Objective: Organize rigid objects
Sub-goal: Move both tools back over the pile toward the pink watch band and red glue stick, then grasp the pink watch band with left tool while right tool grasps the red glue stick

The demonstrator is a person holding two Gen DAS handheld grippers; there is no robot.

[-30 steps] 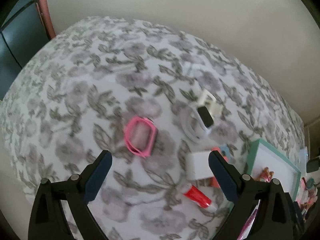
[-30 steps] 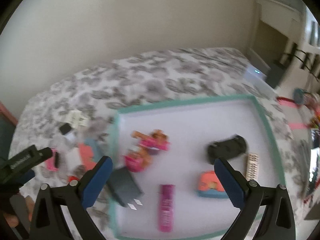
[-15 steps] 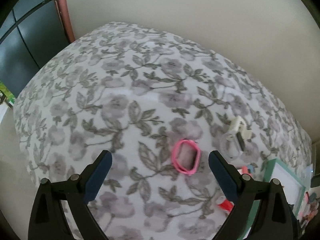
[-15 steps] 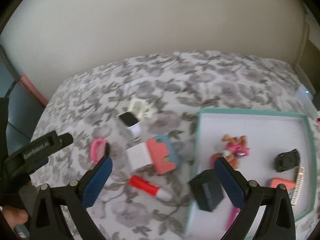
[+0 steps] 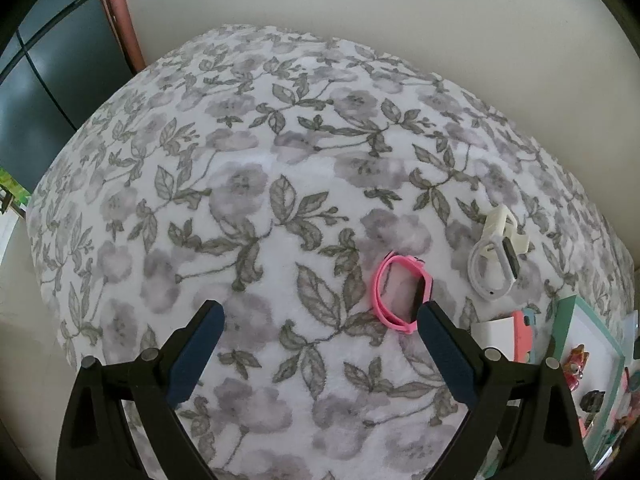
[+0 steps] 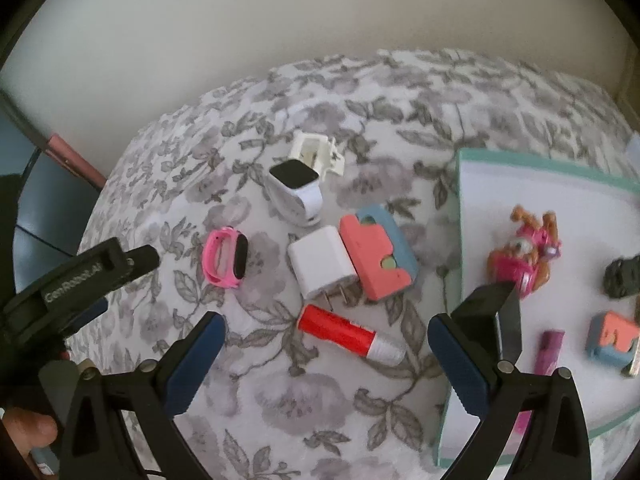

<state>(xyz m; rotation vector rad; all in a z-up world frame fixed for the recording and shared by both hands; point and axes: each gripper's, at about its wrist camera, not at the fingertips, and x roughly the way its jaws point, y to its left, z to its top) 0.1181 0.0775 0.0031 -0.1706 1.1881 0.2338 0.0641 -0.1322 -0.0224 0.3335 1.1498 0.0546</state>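
Two spread, empty grippers, left gripper and right gripper, hover over a bed; the red tube near the tray edge could roll away if nudged.

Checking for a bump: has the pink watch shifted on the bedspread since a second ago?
No. The pink watch still lies left of the white charger.

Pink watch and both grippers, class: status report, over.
Left gripper open, empty. Right gripper open, empty, above red tube. Pink watch on floral cover, outside tray. Nothing blocking it.
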